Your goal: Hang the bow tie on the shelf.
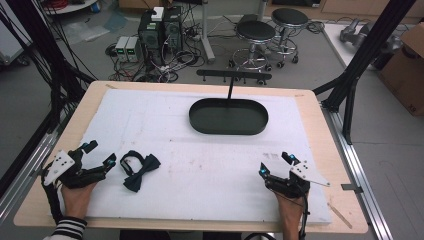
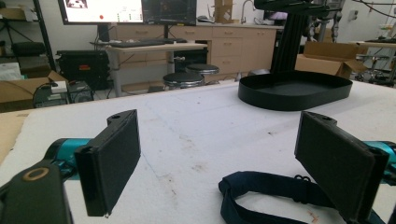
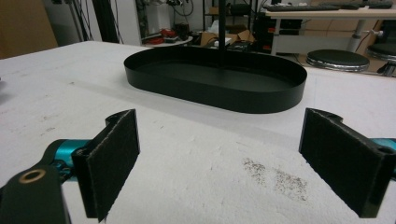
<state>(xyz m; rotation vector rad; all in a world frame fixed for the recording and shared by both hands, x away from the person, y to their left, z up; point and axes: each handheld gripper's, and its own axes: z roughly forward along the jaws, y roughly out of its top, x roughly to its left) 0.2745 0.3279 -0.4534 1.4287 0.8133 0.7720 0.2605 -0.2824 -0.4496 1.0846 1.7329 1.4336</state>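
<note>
Meanwhile the black oval tray (image 1: 228,116) sits empty, both grippers released, the bow tie (image 1: 140,169) lying beside the left gripper (image 1: 99,155).

Even overhead light, soft shadows; high view soft-focused, near fingers slightly blurred.

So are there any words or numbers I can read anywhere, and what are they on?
None can be read.
Monitor screen: something shows on it, too small and blurred to read.
Cardboard box: a dark mark on its side, too blurred to read.
Bow tie and black tray: no writing visible.
</note>
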